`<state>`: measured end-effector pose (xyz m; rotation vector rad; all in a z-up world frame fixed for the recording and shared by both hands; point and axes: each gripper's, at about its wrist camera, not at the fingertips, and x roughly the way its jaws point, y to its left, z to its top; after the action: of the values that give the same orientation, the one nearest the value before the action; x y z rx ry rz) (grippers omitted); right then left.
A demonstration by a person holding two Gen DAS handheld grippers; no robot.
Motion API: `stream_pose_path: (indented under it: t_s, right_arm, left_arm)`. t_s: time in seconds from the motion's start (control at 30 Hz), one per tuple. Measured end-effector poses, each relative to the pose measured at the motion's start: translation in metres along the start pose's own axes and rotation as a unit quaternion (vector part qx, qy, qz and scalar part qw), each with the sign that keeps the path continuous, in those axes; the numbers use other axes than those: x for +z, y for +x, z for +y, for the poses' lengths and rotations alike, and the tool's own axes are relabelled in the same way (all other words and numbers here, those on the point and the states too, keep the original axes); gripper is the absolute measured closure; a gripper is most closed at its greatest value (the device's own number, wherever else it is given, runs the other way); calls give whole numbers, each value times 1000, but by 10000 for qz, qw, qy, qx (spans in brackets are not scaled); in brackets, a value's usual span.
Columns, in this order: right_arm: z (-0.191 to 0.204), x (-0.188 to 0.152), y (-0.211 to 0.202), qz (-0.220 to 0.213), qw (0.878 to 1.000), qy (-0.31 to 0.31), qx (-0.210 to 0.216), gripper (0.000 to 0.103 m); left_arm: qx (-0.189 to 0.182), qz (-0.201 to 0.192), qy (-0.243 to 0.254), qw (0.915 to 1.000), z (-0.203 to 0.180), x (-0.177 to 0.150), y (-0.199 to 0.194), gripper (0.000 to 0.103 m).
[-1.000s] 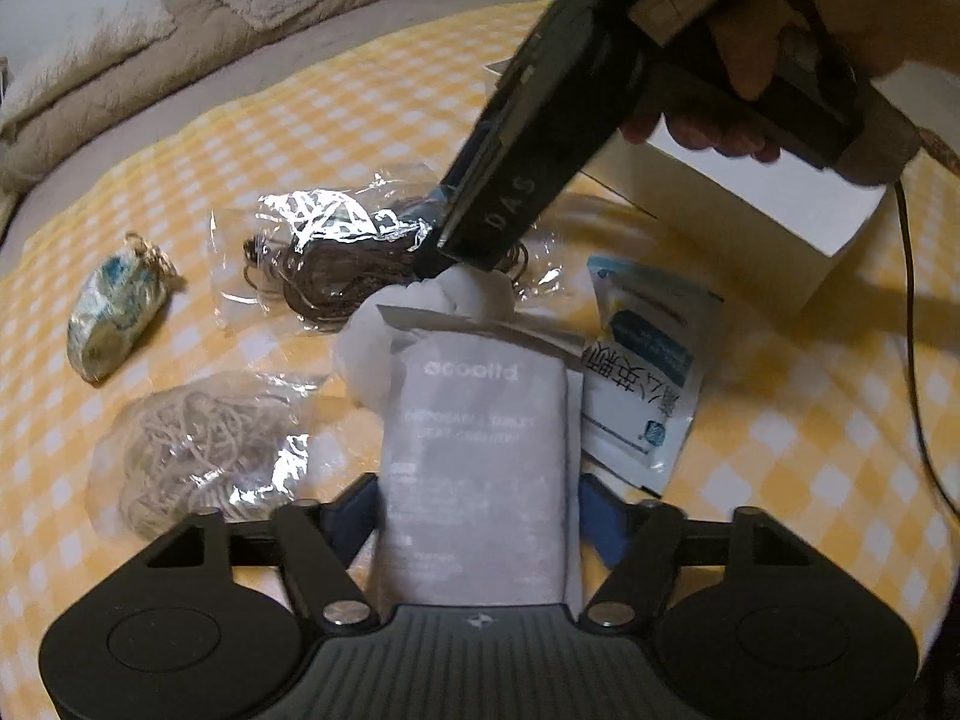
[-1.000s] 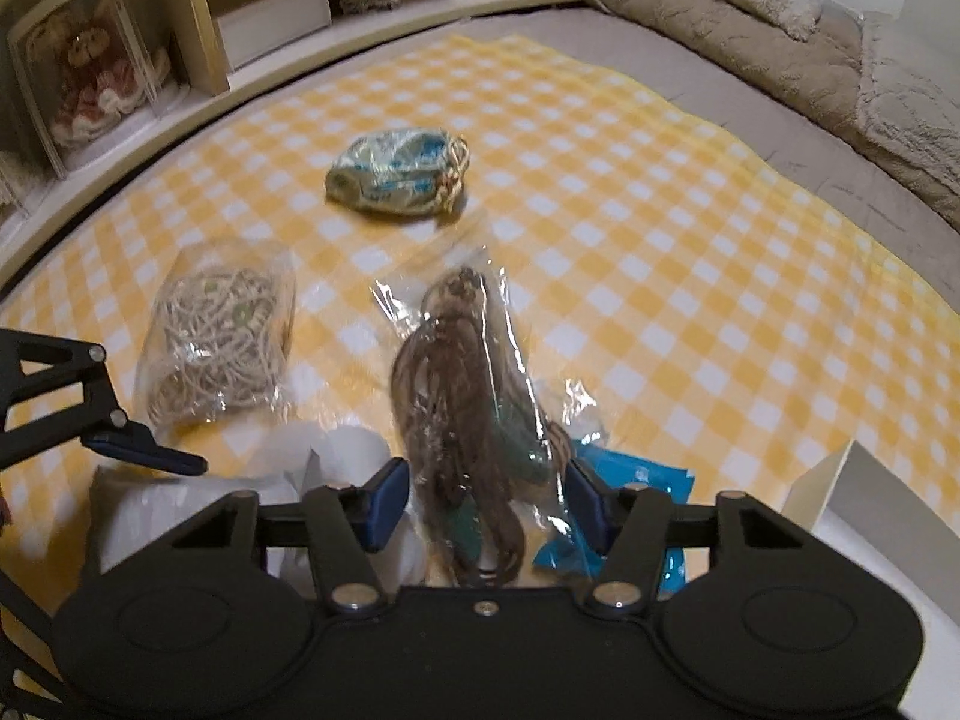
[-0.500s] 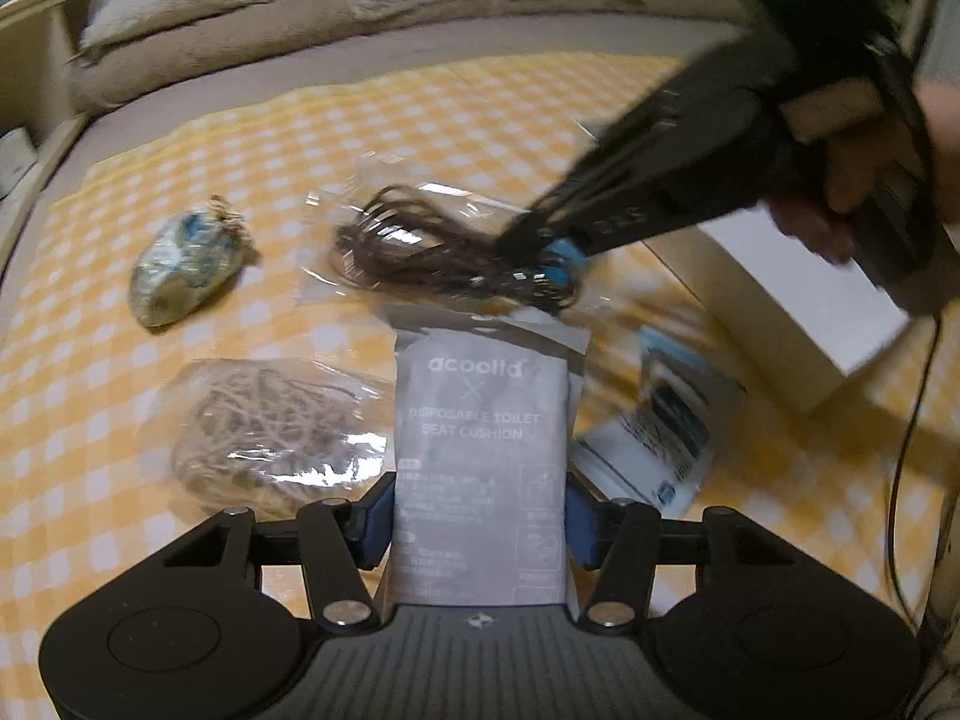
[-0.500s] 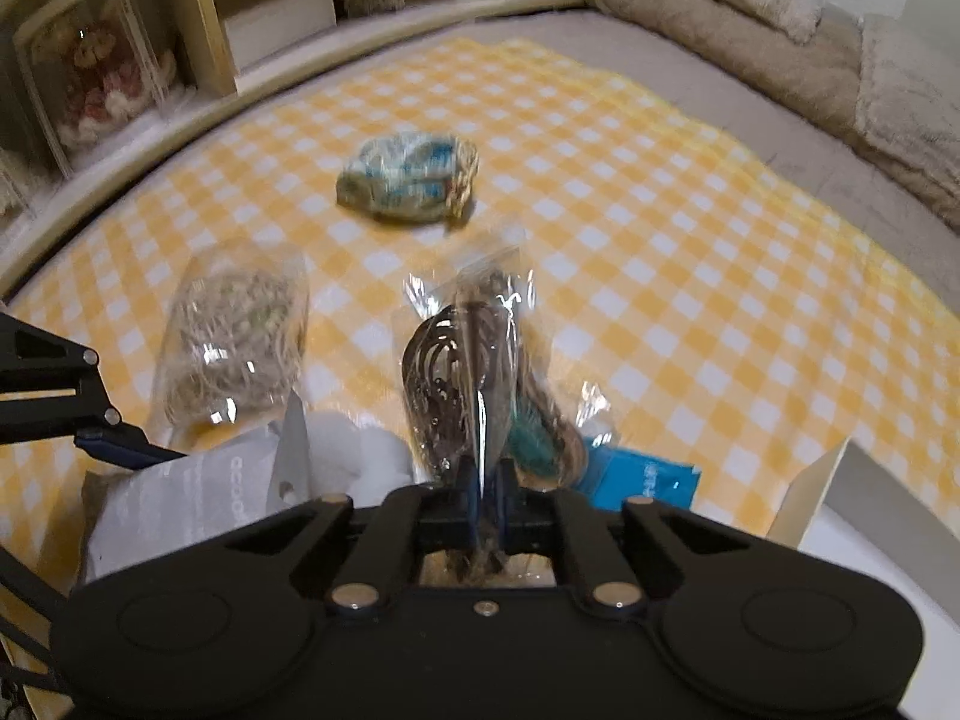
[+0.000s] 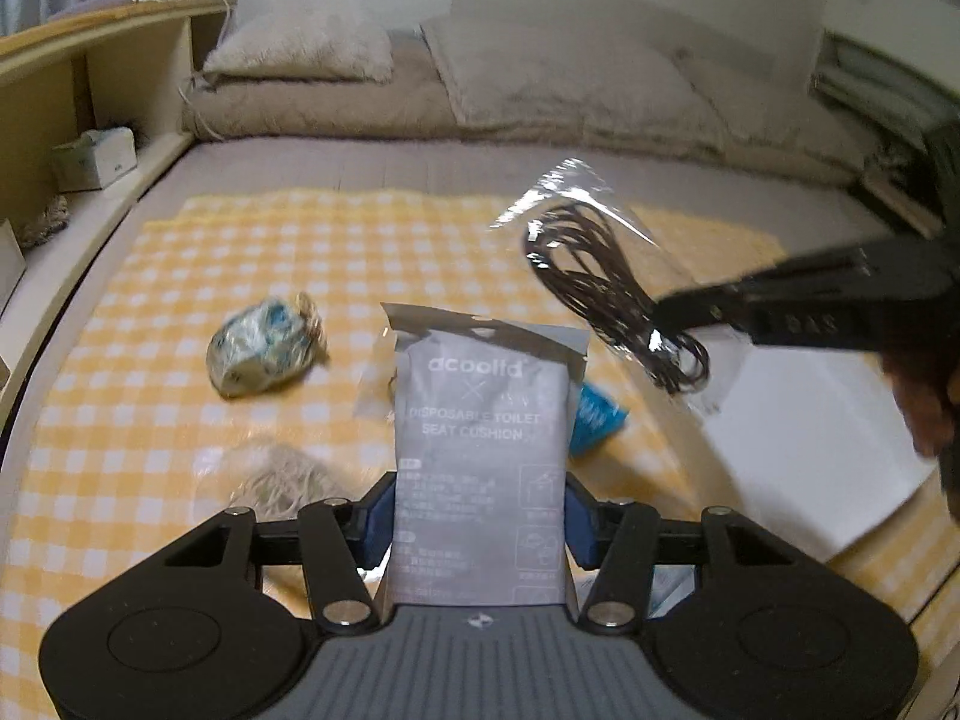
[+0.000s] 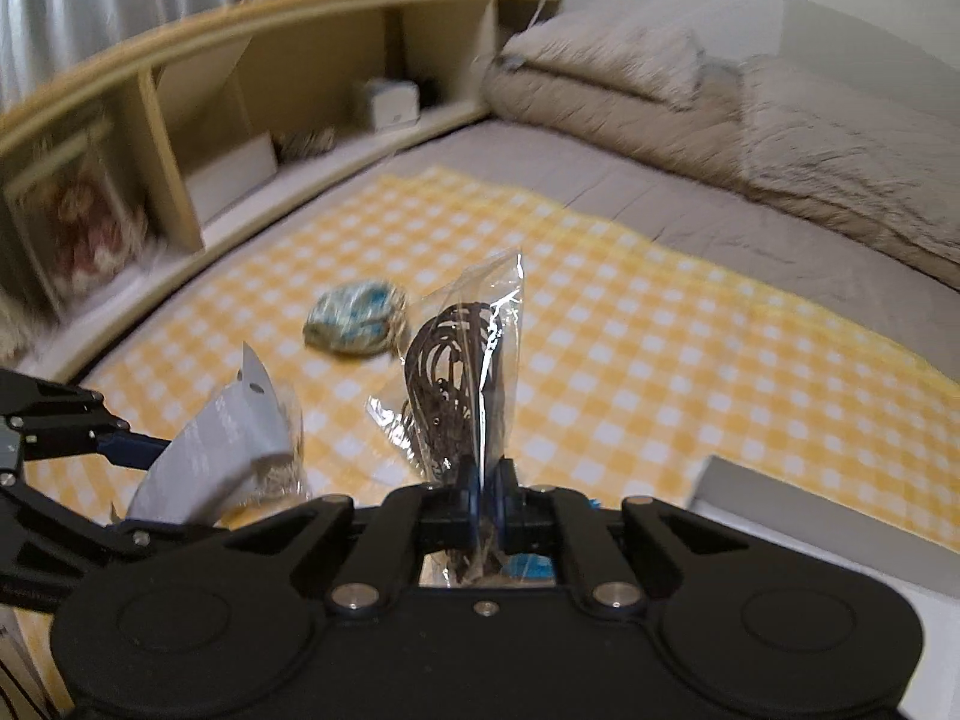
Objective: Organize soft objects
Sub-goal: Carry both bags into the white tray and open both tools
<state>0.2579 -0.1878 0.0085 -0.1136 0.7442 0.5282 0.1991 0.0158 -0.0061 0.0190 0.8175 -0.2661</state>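
The left gripper [image 5: 477, 531] clamps a grey packet [image 5: 480, 456] printed "disposable toilet seat cushion" between its blue pads [image 5: 375, 519]; the packet stands upright out of the claw, its torn top edge pointing far, lifted clear of the yellow checked cloth [image 5: 180, 300]; in the right wrist view the same packet [image 6: 210, 450] shows at the near left, tilted, held by the left gripper's fingers [image 6: 129, 447]. The right gripper [image 6: 489, 489] is clenched on a clear bag of dark brown cord [image 6: 459, 378]; the bag's plastic is pinched between the closed pads and rises upright ahead of the claw, off the cloth [image 6: 660, 360]; from the left wrist view that bag [image 5: 606, 282] hangs in the air at the right, above a white box [image 5: 828, 420], with the right gripper [image 5: 678, 306] reaching in from the right edge and nipping its lower end. On the cloth, left of the grey packet, lies a blue-and-white patterned pouch [image 5: 264, 348]; nearer, just left of the left claw, a bag of pale beige cord [image 5: 276, 480], blurred; a blue sachet [image 5: 594, 417] peeks out from behind the packet's right side. Beyond the cloth, beige pillows and bedding [image 5: 540, 90] lie at the far end, and a wooden shelf [image 6: 240, 90] runs along the far left.
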Motion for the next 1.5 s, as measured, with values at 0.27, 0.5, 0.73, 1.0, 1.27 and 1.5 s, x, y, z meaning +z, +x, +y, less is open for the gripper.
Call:
stream_pose_path:
  t_s: [0.27, 0.5, 0.73, 1.0, 1.27, 1.5]
  right_arm:
    - [-28, -13, -54, -420, 9969, 560, -349, 97]
    - [-57, -37, -90, -439, 9909, 1071, -685, 97]
    - [-88, -69, -115, -372, 9820, 1649, -844, 97]
    - [-119, -107, -126, -90, 9702, 2183, -1046, 97]
    - [-137, -130, -123, 137, 9626, 2485, -1071, 97]
    - [-146, -140, -111, 387, 9590, 2614, -1027, 97]
  left_arm:
    - [-263, -233, -395, 9986, -37, 13, -6, 48]
    - [-659, -141, -769, 9948, -80, 18, 5, 48]
    - [-1002, 108, -885, 9910, -126, 18, 32, 48]
    - [-1107, 618, -1299, 9834, -158, 10, 75, 48]
    - [-1022, 839, -1101, 9851, -190, 8, 107, 47]
    - [-711, 1056, -1195, 9846, -189, 1, 128, 42]
